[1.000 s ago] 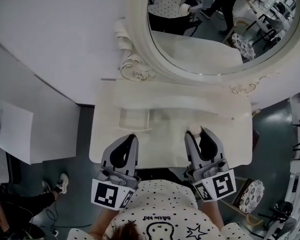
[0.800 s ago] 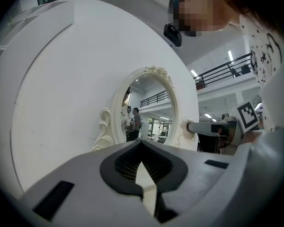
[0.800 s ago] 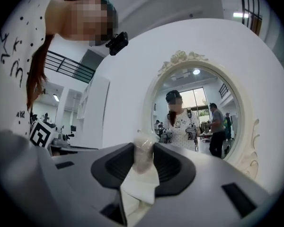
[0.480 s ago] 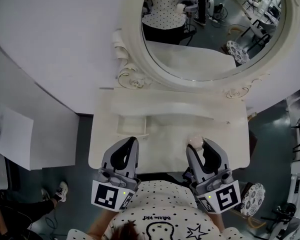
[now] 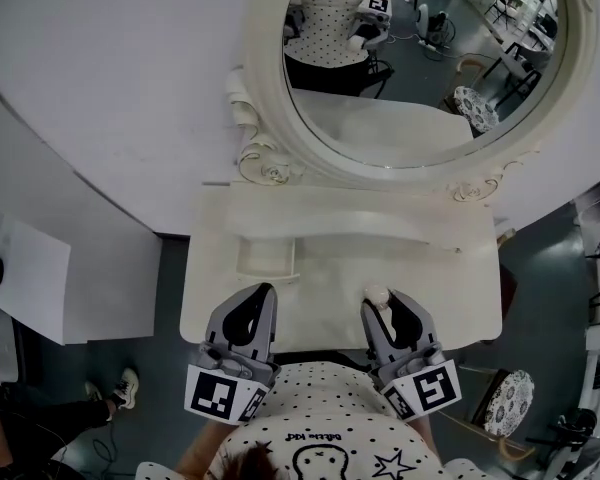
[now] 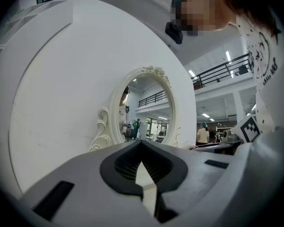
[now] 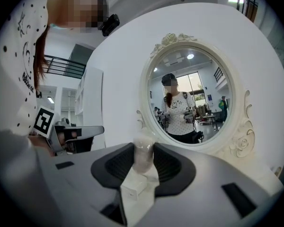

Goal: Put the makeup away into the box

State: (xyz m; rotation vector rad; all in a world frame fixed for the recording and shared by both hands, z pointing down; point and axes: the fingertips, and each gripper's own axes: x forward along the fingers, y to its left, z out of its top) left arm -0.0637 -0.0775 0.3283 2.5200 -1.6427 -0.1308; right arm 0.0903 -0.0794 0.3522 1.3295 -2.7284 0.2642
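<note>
The right gripper [image 5: 382, 306] is over the front edge of the cream dressing table [image 5: 460, 298]. Its jaws are closed partway on a small pale makeup bottle [image 5: 377, 294], which stands upright between the pads [image 7: 168, 167] in the right gripper view, its rounded cap just above them. The left gripper [image 5: 268, 291] is beside it over the same front edge. Its jaw tips meet and hold nothing. The box [image 5: 266, 272], a shallow open tray the same cream as the table, sits on the tabletop to the left of the bottle and farther back, just beyond the left gripper's tips. That makes the left gripper the closest thing to the box's front wall, and bare tabletop lies between the bottle and the box. A raised curved shelf [image 5: 360, 218] runs along the back of the table behind the box, and above it is a large oval mirror [image 5: 420, 78] with carved scroll trim [image 5: 265, 153]. The mirror reflects the person's dotted shirt [image 5: 320, 408] and both grippers. A patterned stool [image 5: 507, 403] stands on the floor to the right of the table. To the left are a white cabinet [image 5: 30, 278] and another person's shoe [image 5: 123, 388].
</note>
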